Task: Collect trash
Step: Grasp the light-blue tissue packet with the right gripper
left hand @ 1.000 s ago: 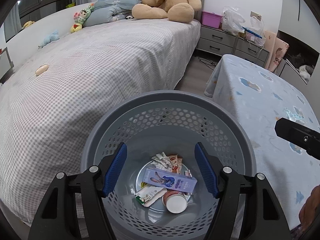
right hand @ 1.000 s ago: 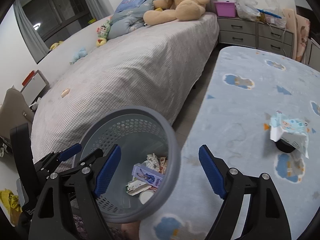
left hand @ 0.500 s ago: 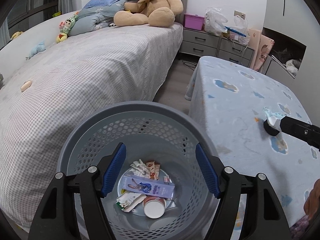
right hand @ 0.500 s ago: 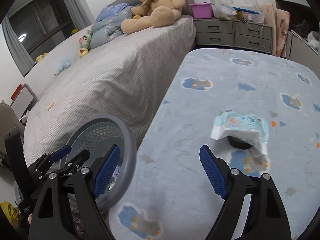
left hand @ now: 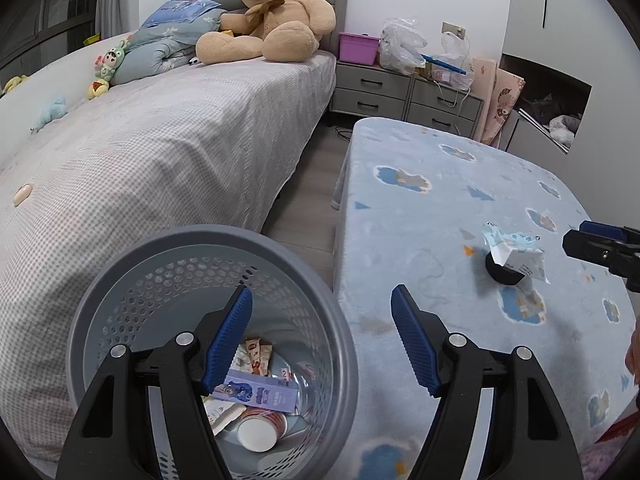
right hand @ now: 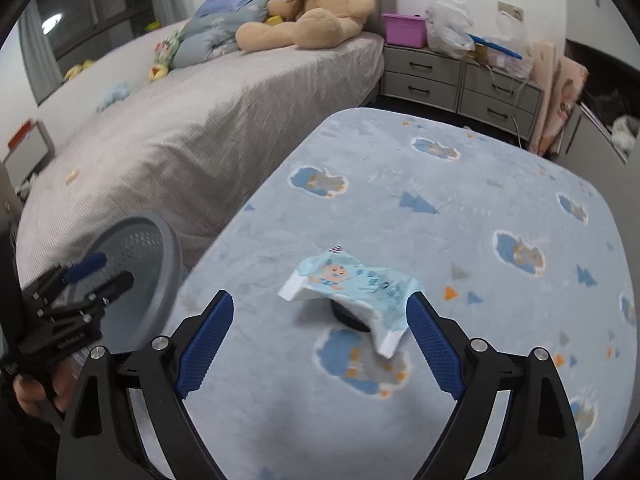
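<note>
A light blue printed wrapper (right hand: 356,280) lies draped over a small black round object (right hand: 350,318) on the blue cartoon tablecloth (right hand: 460,184). My right gripper (right hand: 320,340) is open and empty, its blue pads on either side of the wrapper, just short of it. The wrapper also shows in the left wrist view (left hand: 514,246). A grey perforated trash basket (left hand: 120,280) stands between bed and table, holding a purple box (left hand: 256,394), a paper cup (left hand: 258,432) and wrappers. My left gripper (left hand: 322,338) is open and empty above the basket's right rim.
A bed with a grey checked cover (left hand: 160,152) lies left, with a big teddy bear (left hand: 272,20) and small toys. Grey drawers (left hand: 400,96) with plastic bags and a pink box stand behind the table. A strip of wooden floor (left hand: 312,200) runs between bed and table.
My right gripper moved right from beside the basket, out over the table, and closed in on the wrapper. My left gripper's view swung right, from over the basket's middle to its right rim.
</note>
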`<state>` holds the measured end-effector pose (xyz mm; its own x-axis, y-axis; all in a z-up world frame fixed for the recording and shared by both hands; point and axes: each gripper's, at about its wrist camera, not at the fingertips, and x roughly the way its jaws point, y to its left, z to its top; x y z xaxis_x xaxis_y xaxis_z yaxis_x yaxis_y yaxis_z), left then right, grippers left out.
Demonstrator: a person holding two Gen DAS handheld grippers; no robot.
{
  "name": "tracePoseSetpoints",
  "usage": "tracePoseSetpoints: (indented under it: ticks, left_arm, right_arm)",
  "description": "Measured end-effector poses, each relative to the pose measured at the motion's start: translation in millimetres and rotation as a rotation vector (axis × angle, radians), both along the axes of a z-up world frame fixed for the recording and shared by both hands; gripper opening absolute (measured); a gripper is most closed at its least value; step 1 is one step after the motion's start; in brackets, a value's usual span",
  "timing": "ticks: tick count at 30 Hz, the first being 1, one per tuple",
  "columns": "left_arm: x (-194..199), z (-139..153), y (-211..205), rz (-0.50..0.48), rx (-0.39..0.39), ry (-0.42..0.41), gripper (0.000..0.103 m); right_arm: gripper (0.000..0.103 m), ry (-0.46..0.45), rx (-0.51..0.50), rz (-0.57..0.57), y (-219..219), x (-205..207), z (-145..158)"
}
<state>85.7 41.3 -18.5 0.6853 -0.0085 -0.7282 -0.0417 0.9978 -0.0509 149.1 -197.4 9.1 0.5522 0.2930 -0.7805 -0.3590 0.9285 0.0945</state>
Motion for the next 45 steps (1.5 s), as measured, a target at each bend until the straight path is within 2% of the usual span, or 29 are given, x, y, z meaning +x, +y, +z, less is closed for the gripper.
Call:
tracePoseSetpoints:
  ticks: [7,13,19,24,30,32,39,41,45]
  left_arm:
    - [14.8,-10.4,-6.3,0.009,-0.016,0.027,0.069]
    - [23.0,-21.3,-12.0,0.014,0.008,0.049,0.069]
    - [25.5,-27.3,-14.1,0.01,0.02,0.065,0.069]
    - [27.8,-31.3,-14.5,0.012,0.028,0.075,0.069]
    - [29.6,-35.3,-17.3,0.007,0.036,0.084,0.069]
    - [29.7,-36.2,-18.9,0.004,0.04,0.085,0.069]
    - [28.1,-38.2,-26.3,-0.014,0.045,0.081,0.069]
    - [27.6,-38.1,-31.0,-0.026,0.046,0.077,0.069]
    - [28.4,-39.1,-43.1,-0.052,0.055,0.078,0.069]
  right_arm:
    - [0.092,0.035,-0.054,0.15,-9.5,24.5,-17.2]
    - [0.094,0.041,-0.134,0.296,-3.8,38.1,-34.7]
    - [0.094,0.076,-0.156,0.344,-0.2,55.5,-57.8]
    - [0.093,0.096,-0.121,0.366,0.2,65.3,-65.7]
    - [0.067,0.131,-0.106,0.387,-0.4,69.4,-72.4]
    - [0.056,0.14,-0.092,0.384,-2.7,69.5,-73.6]
    - [0.042,0.127,0.069,0.263,-32.2,63.6,-65.5]
    - [0.032,0.119,0.1,0.213,-42.3,60.3,-64.1]
    - [0.027,0.101,0.154,0.133,-59.4,54.5,-61.2]
